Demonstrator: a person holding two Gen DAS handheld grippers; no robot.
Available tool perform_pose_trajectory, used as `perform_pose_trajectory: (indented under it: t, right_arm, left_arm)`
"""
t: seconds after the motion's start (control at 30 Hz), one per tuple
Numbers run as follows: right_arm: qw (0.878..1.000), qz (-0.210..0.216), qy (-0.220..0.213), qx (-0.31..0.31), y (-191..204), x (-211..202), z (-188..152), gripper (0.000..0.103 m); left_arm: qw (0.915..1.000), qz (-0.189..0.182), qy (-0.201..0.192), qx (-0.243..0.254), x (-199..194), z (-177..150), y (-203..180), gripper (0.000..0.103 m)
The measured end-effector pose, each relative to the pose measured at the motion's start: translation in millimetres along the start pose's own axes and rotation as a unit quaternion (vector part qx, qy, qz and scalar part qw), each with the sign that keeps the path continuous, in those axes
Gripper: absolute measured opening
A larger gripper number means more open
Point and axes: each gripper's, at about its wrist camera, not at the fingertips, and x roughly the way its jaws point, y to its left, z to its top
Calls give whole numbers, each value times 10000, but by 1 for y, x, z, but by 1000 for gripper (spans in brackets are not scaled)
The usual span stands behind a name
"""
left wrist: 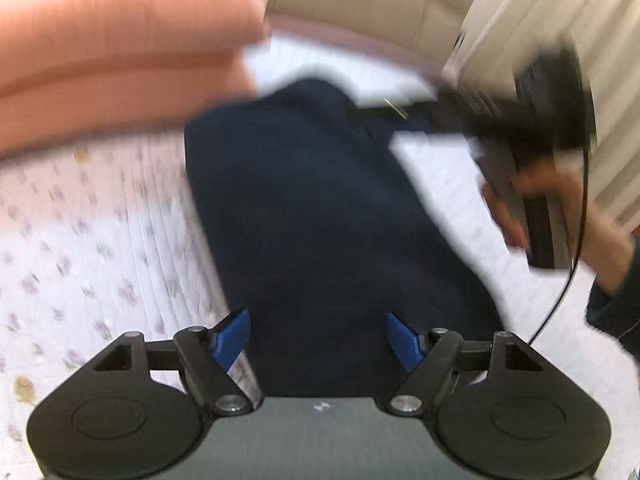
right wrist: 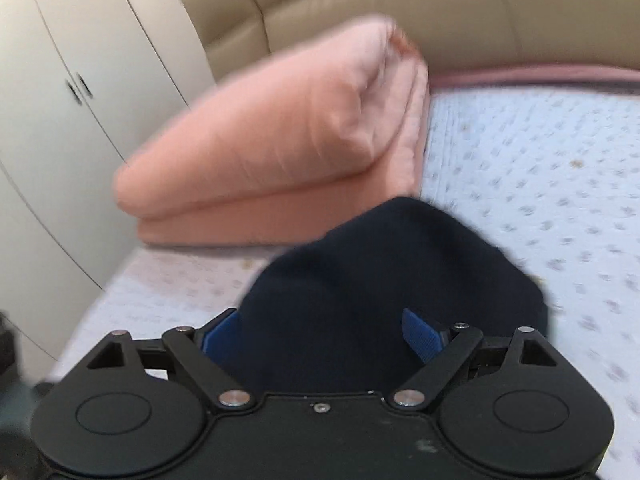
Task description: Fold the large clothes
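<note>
A dark navy garment lies on the flowered bedsheet, stretching from my left gripper toward the far side. The left gripper's blue pads stand wide apart with the cloth between them, not clamped. In the right wrist view the navy garment bunches between the wide-open blue pads of my right gripper. The right gripper also shows in the left wrist view, held in a hand at the garment's far right end. Both views are blurred.
A folded pink quilt lies on the bed just beyond the garment; it also fills the upper left of the left wrist view. A beige padded headboard runs behind. A white wardrobe stands at the left.
</note>
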Motion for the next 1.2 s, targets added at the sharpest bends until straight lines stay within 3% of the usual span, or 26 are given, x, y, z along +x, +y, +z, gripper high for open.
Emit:
perform_pose_trajectory:
  t: [0.07, 0.17, 0.23, 0.37, 0.43, 0.53, 0.6, 0.73, 0.83, 0.9, 1.0, 1.03, 1.07, 1.1, 1.2]
  right_arm:
    - [9995, -269, 124, -78, -4, 40, 2, 103]
    - [9987, -110, -178, 459, -29, 75, 8, 103]
    - [9965, -140, -339, 757, -44, 88, 13, 103]
    - [9939, -769, -291, 731, -50, 104, 23, 103]
    - [9934, -726, -229, 856, -51, 109, 29, 103]
    - [9920, -751, -357, 954, -45, 73, 32, 102]
    - [9942, -599, -337, 825, -37, 43, 31, 102]
    - [9981, -303, -134, -517, -1, -23, -5, 102]
    - [9859, -149, 389, -1621, 12, -42, -54, 102]
    - [9748, -352, 922, -2002, 6, -42, -88, 102]
    - [9732, -596, 1240, -1843, -22, -48, -127, 103]
    - [9825, -448, 1301, -1253, -41, -54, -133, 103]
    - [9900, -282, 1242, -609, -60, -62, -136, 103]
    - [9918, -212, 1203, -368, -70, -70, -137, 103]
    - [9876, -205, 1537, -228, -76, -83, -129, 103]
  left_arm:
    - [9998, -78, -85, -176, 9, -5, 5, 87]
    - [9985, -213, -216, -464, 10, -9, 15, 87]
    - [9974, -285, -227, -620, 14, -13, 19, 87]
    - [9980, -234, -258, -535, 15, -20, 12, 88]
    - [9978, -250, -233, -564, 13, -23, 12, 88]
    - [9956, -538, 103, -760, 12, -28, 18, 90]
    - [9958, -608, 276, -633, 12, -34, 17, 94]
    - [9934, -758, 600, -612, 21, -41, 16, 98]
    - [9953, -621, 708, -228, 22, -44, 5, 98]
    - [9954, -463, 839, 20, 24, -45, -4, 98]
    - [9944, -229, 960, 372, 31, -47, -14, 98]
    - [9936, -158, 1016, 463, 33, -48, -18, 97]
    - [9926, -81, 1070, 569, 33, -50, -23, 96]
    - [9915, -8, 1132, 650, 31, -52, -26, 95]
    - [9904, 56, 1301, 475, 23, -56, -28, 94]
